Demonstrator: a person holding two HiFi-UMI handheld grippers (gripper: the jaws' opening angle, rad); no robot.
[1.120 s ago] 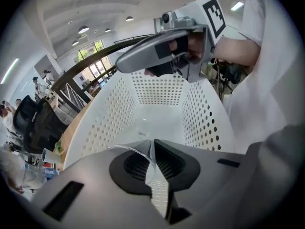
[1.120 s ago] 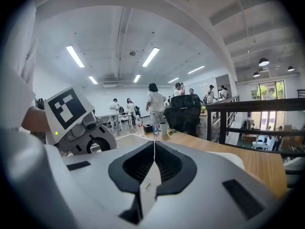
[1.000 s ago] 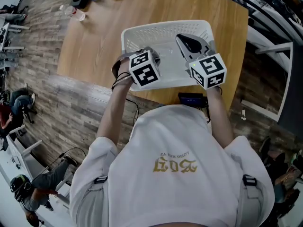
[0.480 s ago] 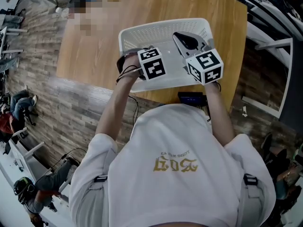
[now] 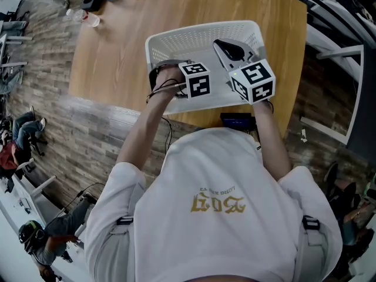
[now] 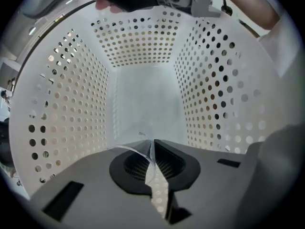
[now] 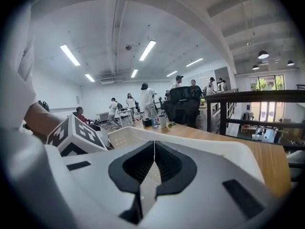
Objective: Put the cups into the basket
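Observation:
A white perforated basket (image 5: 200, 37) stands on the wooden table (image 5: 123, 40). My left gripper (image 6: 153, 144) reaches down inside the basket (image 6: 71, 104), its jaws shut on the thin rim of a clear plastic cup (image 6: 129, 149); the basket floor looks hazy through the cup. In the head view only its marker cube (image 5: 197, 81) shows, and the cup is hidden. My right gripper (image 5: 220, 44) hovers over the basket's right side, shut with nothing in it. From the right gripper (image 7: 154, 147) view, the basket rim (image 7: 128, 135) lies just below.
Bottles and small items (image 5: 94, 2) sit at the table's far left corner, also visible as a cup (image 7: 162, 120) and bottle. A black device (image 5: 238, 122) lies at the near table edge. A dark railing (image 7: 257, 97) runs to the right. People stand far back.
My left gripper has shifted right and further over the basket's middle. The right gripper has barely moved.

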